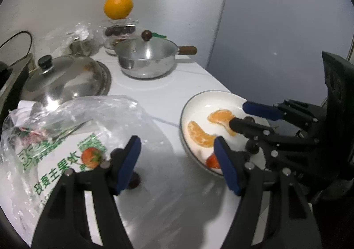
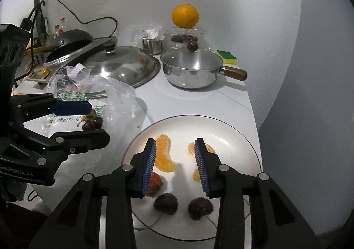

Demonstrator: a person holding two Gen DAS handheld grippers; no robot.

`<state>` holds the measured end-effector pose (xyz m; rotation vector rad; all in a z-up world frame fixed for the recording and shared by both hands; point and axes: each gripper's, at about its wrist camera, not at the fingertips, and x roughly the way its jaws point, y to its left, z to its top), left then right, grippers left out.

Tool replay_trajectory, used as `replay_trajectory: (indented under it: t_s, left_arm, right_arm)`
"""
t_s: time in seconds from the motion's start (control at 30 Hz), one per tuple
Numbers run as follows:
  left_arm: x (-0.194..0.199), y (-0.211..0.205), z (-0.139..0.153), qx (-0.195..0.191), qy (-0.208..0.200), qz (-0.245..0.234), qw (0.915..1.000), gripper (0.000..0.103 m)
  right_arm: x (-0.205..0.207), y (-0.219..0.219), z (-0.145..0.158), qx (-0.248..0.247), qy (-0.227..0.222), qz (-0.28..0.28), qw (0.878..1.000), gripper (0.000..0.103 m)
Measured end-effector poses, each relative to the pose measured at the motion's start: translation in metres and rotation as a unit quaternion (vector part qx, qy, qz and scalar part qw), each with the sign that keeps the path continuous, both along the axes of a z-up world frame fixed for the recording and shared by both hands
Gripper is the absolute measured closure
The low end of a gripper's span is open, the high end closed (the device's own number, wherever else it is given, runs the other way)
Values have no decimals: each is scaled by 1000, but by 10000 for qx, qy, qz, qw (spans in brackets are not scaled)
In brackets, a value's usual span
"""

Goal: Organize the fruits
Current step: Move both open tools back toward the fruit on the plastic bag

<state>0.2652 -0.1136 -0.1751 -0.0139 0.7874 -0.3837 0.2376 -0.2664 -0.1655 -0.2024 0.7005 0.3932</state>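
Observation:
A white plate (image 2: 232, 129) holds two orange segments (image 2: 164, 156), a strawberry (image 2: 154, 184) and two dark cherries (image 2: 166, 203). My right gripper (image 2: 176, 165) is open and empty, just above the plate. A clear plastic bag (image 1: 66, 129) at the left holds a strawberry (image 1: 90, 157) and cherries (image 2: 93, 125). My left gripper (image 1: 177, 162) is open and empty, between bag and plate, with a dark cherry (image 1: 133, 181) on the counter by its left finger. The plate also shows in the left wrist view (image 1: 199, 100).
A steel pan with lid (image 2: 192, 69) and a large steel lid (image 2: 124, 67) stand behind. A whole orange (image 2: 185, 16) sits on a glass bowl of cherries (image 2: 183, 37) at the wall. A sponge (image 2: 226, 56), a steel cup and a black wok are at the back.

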Motion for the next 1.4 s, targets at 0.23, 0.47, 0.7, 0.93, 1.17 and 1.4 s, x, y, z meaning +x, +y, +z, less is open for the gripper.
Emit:
replay_trajectory:
  t_s: [0.23,0.47,0.7,0.93,1.17,1.4]
  left_arm:
    - [-9,29,4,-23,-72,146,9999,33]
    - [-17,58,1,-97,-77,306,9995,33]
    - [-21,82,-3,-165,-63,423,9989,33]
    - [-25,105,-9,-189,-46,567,9982,33]
    - [-32,130,-19,-210,23,758,9969,33]
    - [-32,147,-32,-263,133,891,9956,33]
  right_arm:
    - [-5,23,6,-39,-89,71,9999,65]
    - [-7,48,7,-124,-91,182,9997,65]
    - [-9,70,6,-214,-62,276,9994,65]
    - [-12,94,2,-283,-18,429,9987,65]
    - [-10,120,-12,-288,163,615,9976,65]
    - [-8,143,-31,-390,415,803,9951,65]
